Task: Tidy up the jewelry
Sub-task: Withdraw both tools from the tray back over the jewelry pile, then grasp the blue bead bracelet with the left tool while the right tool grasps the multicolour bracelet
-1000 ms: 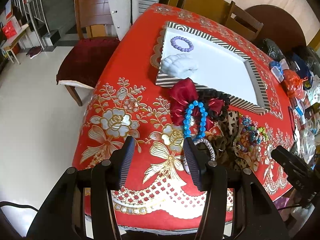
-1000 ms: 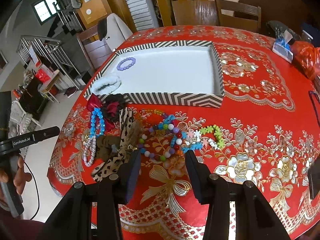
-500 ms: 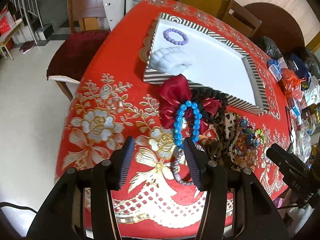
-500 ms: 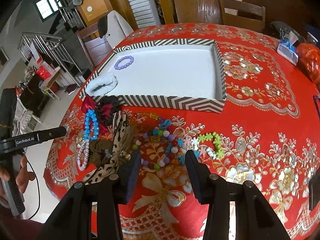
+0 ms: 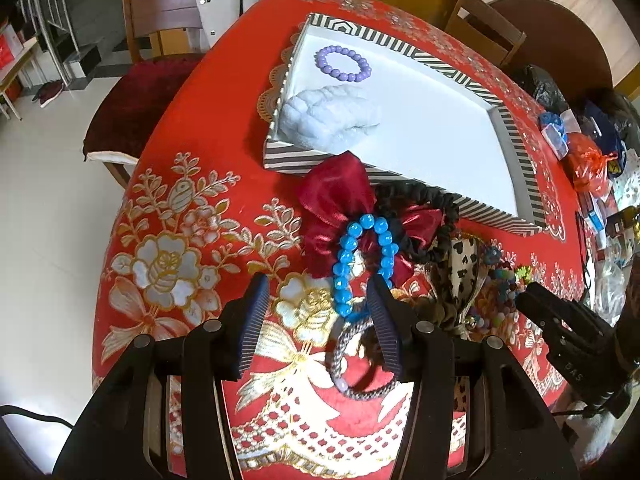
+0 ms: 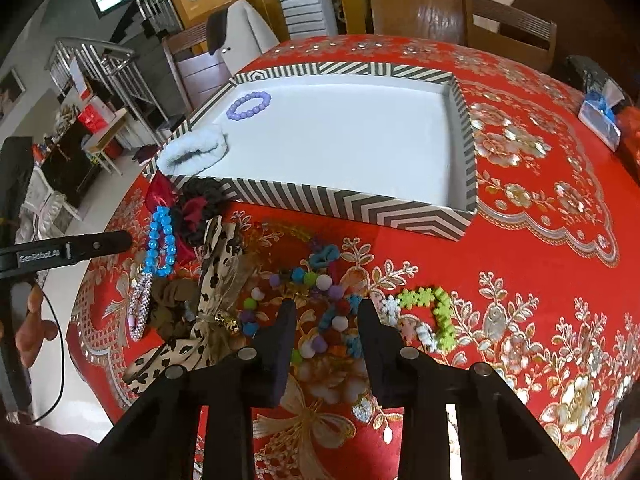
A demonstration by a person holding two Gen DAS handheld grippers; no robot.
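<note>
A striped tray (image 5: 520, 168) (image 6: 340, 204) on the red table holds a purple bead bracelet (image 5: 343, 65) (image 6: 248, 105) and a white fluffy scrunchie (image 5: 328, 118) (image 6: 194, 152). In front of it lie a red bow (image 5: 332, 196), a black scrunchie (image 5: 436, 216), a blue bead bracelet (image 5: 360, 256) (image 6: 160, 240), a silver braided bracelet (image 5: 352, 364) (image 6: 138, 312), a leopard ribbon (image 6: 212, 280), colourful beads (image 6: 316, 312) and a green-white bracelet (image 6: 428, 316). My left gripper (image 5: 316, 312) is open just above the blue and silver bracelets. My right gripper (image 6: 326, 328) is open over the colourful beads.
Wooden chairs (image 5: 160, 40) (image 6: 508, 28) stand around the table. Bags and small boxes (image 5: 580, 148) crowd the table's far right side. A blue-white packet (image 6: 600, 116) lies right of the tray. The table edge drops off at the near left (image 5: 120, 280).
Both grippers have moved forward and lower toward the jewelry pile. The left one now reaches the blue and silver bracelets, the right one the colourful beads. Both stay open.
</note>
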